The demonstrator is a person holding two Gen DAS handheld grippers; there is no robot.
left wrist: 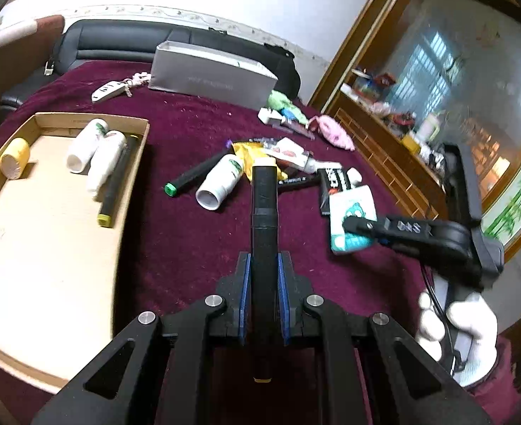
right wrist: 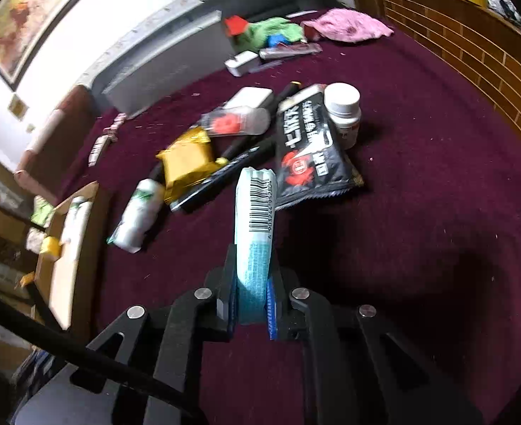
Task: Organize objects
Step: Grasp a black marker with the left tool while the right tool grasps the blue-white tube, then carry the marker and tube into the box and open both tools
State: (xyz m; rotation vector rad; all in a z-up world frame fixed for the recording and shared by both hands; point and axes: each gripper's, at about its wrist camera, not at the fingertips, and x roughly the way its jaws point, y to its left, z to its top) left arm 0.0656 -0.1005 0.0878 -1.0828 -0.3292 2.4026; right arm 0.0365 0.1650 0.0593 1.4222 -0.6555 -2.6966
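Covering the table: a maroon cloth (left wrist: 189, 248) is spreading under everything, with clutter gathering around its middle.
Grey box (left wrist: 211, 71): lying near the far edge of the cloth, with a key tag (left wrist: 108, 91) sitting just beside its left end.
Cardboard tray (left wrist: 133, 177): sitting at the left edge, holding a yellow roll (left wrist: 14, 157) in its far left corner and two white bottles (left wrist: 90, 148) lying beside a yellow-capped marker (left wrist: 115, 184) along its right wall.
Black snack packet (right wrist: 310, 148): lying in the middle pile, with a white pill jar (right wrist: 343, 113) standing at its right (touching or just beside, hard to say).
Gold packet (right wrist: 188, 161): resting in the pile, overlapping dark pens.
Loose white bottle (left wrist: 221, 184): lying on its side on the cloth, near a green-capped marker (left wrist: 193, 175).
Left gripper (left wrist: 264, 301): its fingers are clamping a black marker (left wrist: 264, 205) lengthwise above the cloth, right of the tray.
Right gripper (right wrist: 251, 297): its fingers are pinching a light-blue tissue pack (right wrist: 255, 226), barcode side up, held above the cloth near the pile.
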